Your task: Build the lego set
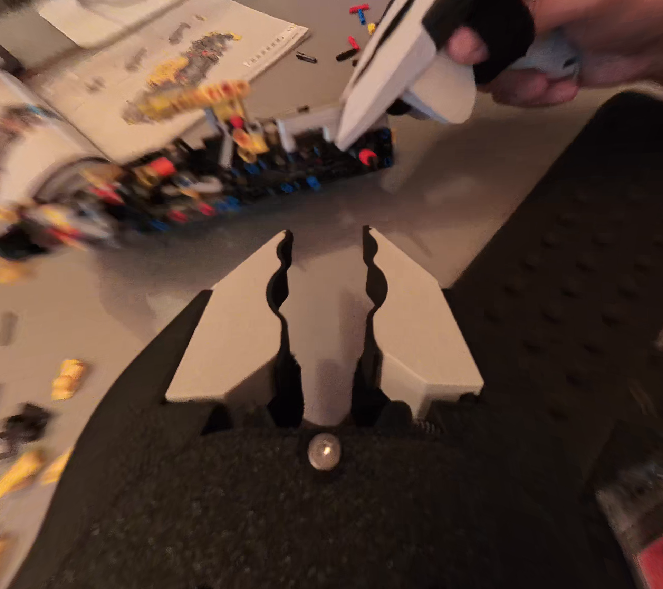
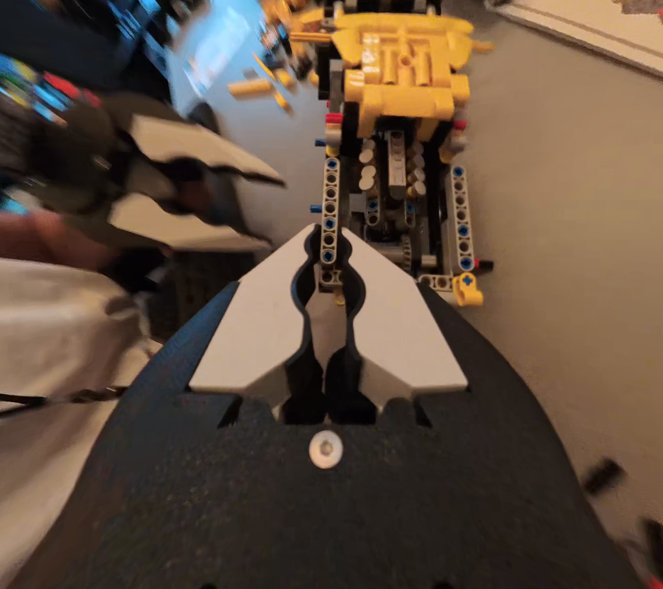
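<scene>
Right tongs (image 2: 328,241) pinch the grey beam (image 2: 330,209) on the lego model's (image 2: 398,98) near left edge mid-desk (image 2: 556,213), left tongs (image 1: 326,238) wide and empty; squeeze squarely, brace the chassis.

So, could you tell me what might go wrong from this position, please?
1. The right gripper pinches only the end of a grey holed beam on the lego model; pulling could pop that beam off rather than move the model.
2. The left gripper hangs open and holds nothing, so the model looks unsupported and may slide or twist.
3. Loose yellow pieces lie near the left gripper and could get knocked.
</scene>
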Tool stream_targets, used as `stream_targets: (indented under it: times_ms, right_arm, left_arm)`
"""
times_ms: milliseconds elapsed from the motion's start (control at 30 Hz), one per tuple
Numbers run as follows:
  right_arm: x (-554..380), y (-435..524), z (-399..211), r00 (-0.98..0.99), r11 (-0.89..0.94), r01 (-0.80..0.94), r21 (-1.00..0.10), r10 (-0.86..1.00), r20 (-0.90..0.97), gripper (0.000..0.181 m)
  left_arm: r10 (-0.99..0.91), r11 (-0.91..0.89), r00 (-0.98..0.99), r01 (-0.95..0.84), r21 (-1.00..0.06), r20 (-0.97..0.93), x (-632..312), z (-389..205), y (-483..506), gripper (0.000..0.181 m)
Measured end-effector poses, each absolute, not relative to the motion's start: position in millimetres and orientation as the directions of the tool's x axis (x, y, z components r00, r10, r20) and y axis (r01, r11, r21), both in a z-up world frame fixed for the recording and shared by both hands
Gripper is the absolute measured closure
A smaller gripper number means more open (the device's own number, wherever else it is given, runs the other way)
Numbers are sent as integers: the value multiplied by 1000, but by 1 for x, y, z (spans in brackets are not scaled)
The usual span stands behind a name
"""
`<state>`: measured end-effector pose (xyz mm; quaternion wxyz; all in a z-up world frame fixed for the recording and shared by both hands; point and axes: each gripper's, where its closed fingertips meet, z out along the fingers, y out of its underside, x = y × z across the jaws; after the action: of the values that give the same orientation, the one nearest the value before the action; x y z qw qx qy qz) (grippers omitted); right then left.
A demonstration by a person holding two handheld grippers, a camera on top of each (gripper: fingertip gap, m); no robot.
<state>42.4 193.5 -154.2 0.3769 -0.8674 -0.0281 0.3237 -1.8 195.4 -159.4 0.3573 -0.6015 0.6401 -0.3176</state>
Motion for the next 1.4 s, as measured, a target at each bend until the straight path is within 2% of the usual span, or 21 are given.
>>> stream_targets:
  times_ms: [100, 167, 200, 233, 300, 367, 467, 567, 633, 733, 867, 933, 1033, 1200, 1300, 1400]
  right_arm:
    - [38, 200, -131, 662, -687, -370, -625, 277, -697, 174]
    - [34, 202, -130, 619, -685, -423, -593, 260, -741, 174]
    - [31, 203, -128, 584, -681, -458, -571, 254, -771, 174]
    - [29, 205, -125, 538, -672, -499, -547, 254, -804, 174]
    - [25, 208, -113, 416, -652, -588, -479, 264, -870, 173]
    - [24, 211, -102, 304, -630, -658, -413, 279, -911, 173]
    - [20, 215, -99, 203, -612, -718, -331, 271, -941, 173]
    - [18, 219, -105, 188, -598, -742, -302, 247, -951, 173]
    - [17, 220, -108, 192, -598, -745, -295, 231, -954, 172]
    - [10, 219, -110, 173, -615, -736, -284, 234, -957, 172]
    - [2, 219, -113, 133, -630, -736, -248, 225, -965, 173]
    - [2, 219, -117, 135, -623, -745, -240, 210, -968, 173]
    - [0, 220, -119, 106, -613, -761, -212, 205, -973, 173]
    - [-1, 219, -119, 118, -614, -759, -216, 195, -974, 173]
    - [-2, 218, -119, 96, -636, -747, -195, 188, -978, 172]
    - [-1, 220, -119, 20, -645, -753, -130, 176, -984, 173]
  left_arm:
    - [-942, -287, -4, -505, -814, 335, 5, -158, 183, 138]
    - [-777, -573, -36, -376, -729, 629, 10, -139, 189, 138]
    - [-692, -676, -54, -300, -673, 720, 13, -131, 198, 132]
    - [-651, -728, -49, -244, -641, 758, 14, -127, 209, 119]
    - [-662, -740, 9, -164, -652, 749, 16, -125, 227, 95]
    - [-661, -745, 33, -145, -651, 749, 15, -126, 231, 91]
    - [-513, -848, 5, -158, -506, 858, 15, -130, 227, 88]
    - [-417, -896, -26, -158, -416, 908, 2, -126, 224, 107]
    - [-370, -913, -65, -161, -376, 927, -10, -119, 216, 133]
    - [-250, -949, -127, -163, -269, 960, -12, -110, 212, 138]
    - [-180, -968, -152, -147, -202, 972, -6, -113, 220, 148]
    - [-183, -967, -142, -152, -204, 973, -3, -117, 220, 150]
    - [-203, -967, -131, -131, -220, 970, -4, -119, 223, 164]
    - [-232, -959, -123, -136, -248, 965, -4, -119, 221, 164]
    - [-192, -966, -143, -145, -212, 971, -4, -118, 221, 162]
    - [-110, -973, -189, -179, -144, 976, -6, -114, 218, 154]
